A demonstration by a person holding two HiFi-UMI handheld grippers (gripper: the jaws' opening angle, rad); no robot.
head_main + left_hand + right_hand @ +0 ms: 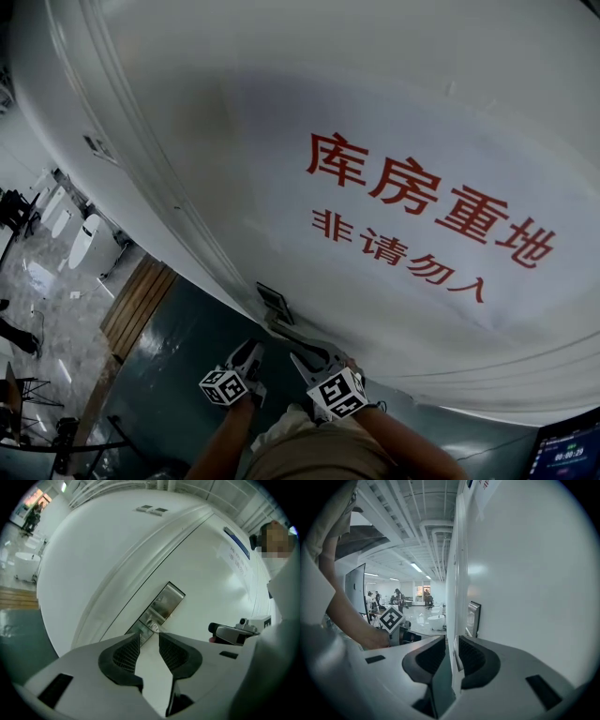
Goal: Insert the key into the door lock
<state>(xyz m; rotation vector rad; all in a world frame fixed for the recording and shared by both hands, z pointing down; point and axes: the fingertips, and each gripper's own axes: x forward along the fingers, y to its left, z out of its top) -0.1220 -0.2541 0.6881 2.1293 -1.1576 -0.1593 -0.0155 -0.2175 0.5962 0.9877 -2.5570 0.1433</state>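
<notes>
**Key not yet in the lock: line it up before pushing**

A thin pale sliver of metal (459, 661) sits in the slit between the right gripper's (452, 639) jaws. I take it for the key, though too little shows to be sure. Those jaws are drawn almost together on it, with only a hairline gap. The brushed-steel rectangular lock plate (473, 618) stands just ahead and slightly to the right, seen nearly edge-on, so no keyway can be made out from here. The key is near the plate, and nothing shows it entered.

The left gripper (149, 634) points at the same plate from the other side. Its jaws are parted with bare door showing between them, and a small silvery glint on the plate lies at their tips. I cannot tell whether they touch it.

All this is low on the large white door with red lettering (422, 112).

The right gripper needs to swing round until it faces the plate squarely, since a key offered at this slant would likely skate off the steel. A firm pinch, the blade level with the slot and a slow, straight push should serve, with the left gripper kept out of the path.
</notes>
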